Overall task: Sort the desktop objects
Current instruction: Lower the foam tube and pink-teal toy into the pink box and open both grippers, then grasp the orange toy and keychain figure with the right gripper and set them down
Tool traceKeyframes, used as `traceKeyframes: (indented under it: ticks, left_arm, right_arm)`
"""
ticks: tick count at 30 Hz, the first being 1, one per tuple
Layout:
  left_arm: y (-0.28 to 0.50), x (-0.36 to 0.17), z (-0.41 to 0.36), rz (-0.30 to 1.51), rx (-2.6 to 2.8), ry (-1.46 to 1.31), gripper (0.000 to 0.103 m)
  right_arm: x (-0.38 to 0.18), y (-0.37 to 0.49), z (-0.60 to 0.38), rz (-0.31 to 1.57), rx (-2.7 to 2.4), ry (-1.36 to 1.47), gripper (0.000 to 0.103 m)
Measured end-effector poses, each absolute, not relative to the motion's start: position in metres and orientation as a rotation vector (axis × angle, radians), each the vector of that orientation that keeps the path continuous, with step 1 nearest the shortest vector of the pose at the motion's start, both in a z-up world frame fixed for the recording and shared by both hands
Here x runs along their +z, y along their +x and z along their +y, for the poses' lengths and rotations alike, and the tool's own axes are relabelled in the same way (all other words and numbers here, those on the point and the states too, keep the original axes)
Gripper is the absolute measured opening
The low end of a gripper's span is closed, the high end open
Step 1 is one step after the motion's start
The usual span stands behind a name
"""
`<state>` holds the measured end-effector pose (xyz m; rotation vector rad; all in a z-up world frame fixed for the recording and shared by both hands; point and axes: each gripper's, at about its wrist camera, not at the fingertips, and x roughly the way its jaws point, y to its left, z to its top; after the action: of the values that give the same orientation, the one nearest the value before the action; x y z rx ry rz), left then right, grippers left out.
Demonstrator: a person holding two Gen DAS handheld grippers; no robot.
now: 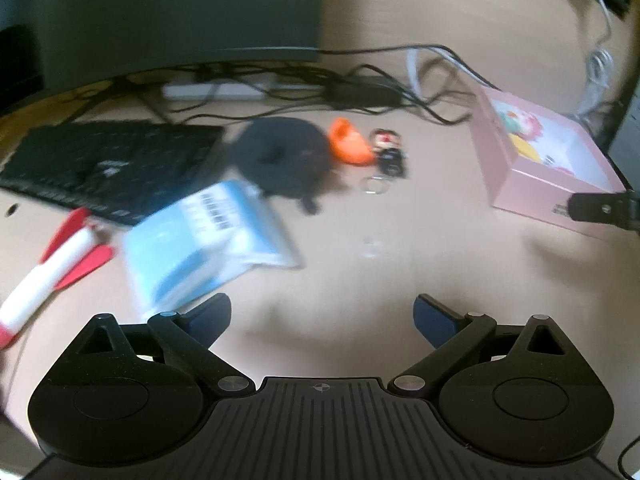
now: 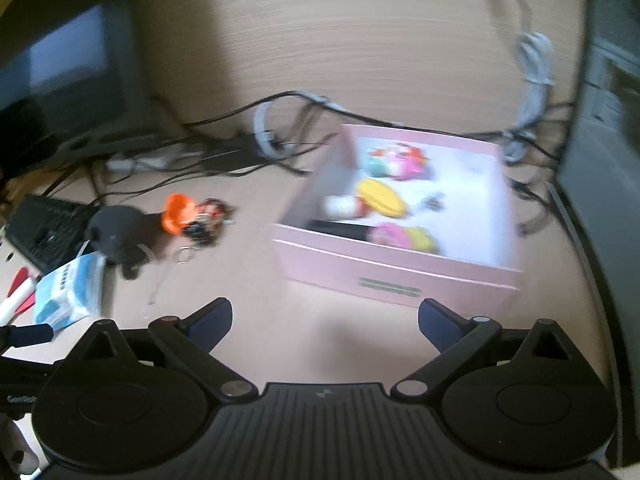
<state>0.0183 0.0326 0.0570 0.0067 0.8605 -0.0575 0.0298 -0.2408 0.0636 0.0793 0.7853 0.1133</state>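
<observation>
Both views are blurred. My left gripper (image 1: 322,316) is open and empty above the desk, just right of a blue-white packet (image 1: 208,236). Beyond it lie a red-white rocket toy (image 1: 52,268), a black round object (image 1: 284,156), an orange toy (image 1: 350,142) and a small figure keychain (image 1: 390,154). A pink open box (image 1: 532,188) stands at the right. My right gripper (image 2: 325,318) is open and empty in front of the pink box (image 2: 392,268), which holds several colourful toys (image 2: 384,196). The packet (image 2: 70,292), orange toy (image 2: 178,208) and keychain (image 2: 210,216) lie to its left.
A black keyboard (image 1: 108,164) lies at the left. A power strip (image 1: 224,90) and tangled black and white cables (image 1: 400,92) run along the back. A dark monitor (image 1: 160,12) stands behind. A grey case (image 2: 600,160) stands right of the box.
</observation>
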Motion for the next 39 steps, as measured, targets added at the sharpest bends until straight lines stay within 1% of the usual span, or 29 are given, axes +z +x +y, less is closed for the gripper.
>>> traceKeyframes:
  ticks: [2,3,4,5,6,9,10,14,16,20,21,22,23,25,27,34,35,37,39]
  left_arm:
    - [0.011,0.059,0.046,0.848,-0.026,-0.015,0.101]
    - [0.006,0.06,0.054,0.844,-0.009,-0.029,0.1]
    - [0.001,0.06,0.061,0.842,0.003,-0.037,0.1]
    - [-0.003,0.06,0.068,0.841,0.017,-0.045,0.1]
    - [-0.008,0.062,0.074,0.838,0.028,-0.051,0.1]
    - [-0.019,0.064,0.093,0.833,0.071,-0.071,0.101]
    - [-0.023,0.064,0.099,0.834,0.087,-0.078,0.101]
    - [-0.036,0.066,0.119,0.842,0.136,-0.093,0.101]
    - [-0.041,0.065,0.127,0.847,0.148,-0.105,0.101]
    - [-0.037,0.061,0.135,0.859,0.155,-0.12,0.101]
    - [-0.035,0.061,0.134,0.857,0.148,-0.118,0.101]
    - [-0.033,0.062,0.133,0.855,0.135,-0.118,0.101]
    - [-0.03,0.061,0.13,0.853,0.119,-0.116,0.101]
    - [-0.024,0.06,0.122,0.854,0.085,-0.108,0.101]
    - [-0.018,0.057,0.113,0.862,0.047,-0.1,0.101]
    - [-0.012,0.052,0.082,0.872,-0.054,-0.071,0.101]
    - [-0.012,0.052,0.079,0.871,-0.064,-0.068,0.101]
    - [-0.011,0.052,0.073,0.869,-0.082,-0.065,0.101]
    - [-0.01,0.051,0.067,0.872,-0.099,-0.064,0.101]
  right_arm:
    - [0.063,0.04,-0.221,0.775,0.153,0.052,0.1]
    - [0.064,0.045,-0.21,0.764,0.175,0.037,0.097]
    - [0.065,0.054,-0.196,0.753,0.205,0.016,0.09]
    - [0.066,0.064,-0.184,0.75,0.233,0.004,0.086]
    - [0.065,0.074,-0.174,0.749,0.254,-0.003,0.079]
    - [0.061,0.112,-0.14,0.731,0.29,-0.025,0.073]
    - [0.057,0.126,-0.128,0.727,0.293,-0.036,0.071]
    - [0.038,0.182,-0.093,0.768,0.267,-0.041,0.071]
    - [0.028,0.207,-0.085,0.808,0.225,-0.007,0.076]
    - [0.013,0.224,-0.083,0.867,0.234,0.047,0.078]
    - [0.012,0.222,-0.083,0.865,0.242,0.042,0.077]
    - [0.012,0.218,-0.083,0.866,0.258,0.036,0.071]
    - [0.014,0.212,-0.084,0.862,0.275,0.029,0.07]
    - [0.018,0.198,-0.088,0.855,0.309,0.013,0.06]
    - [0.02,0.181,-0.095,0.873,0.344,0.015,0.058]
    - [0.023,0.104,-0.117,0.946,0.51,0.004,0.058]
    - [0.025,0.094,-0.121,0.945,0.524,0.0,0.06]
    - [0.034,0.072,-0.136,0.922,0.522,0.01,0.071]
    - [0.041,0.057,-0.151,0.892,0.482,0.02,0.075]
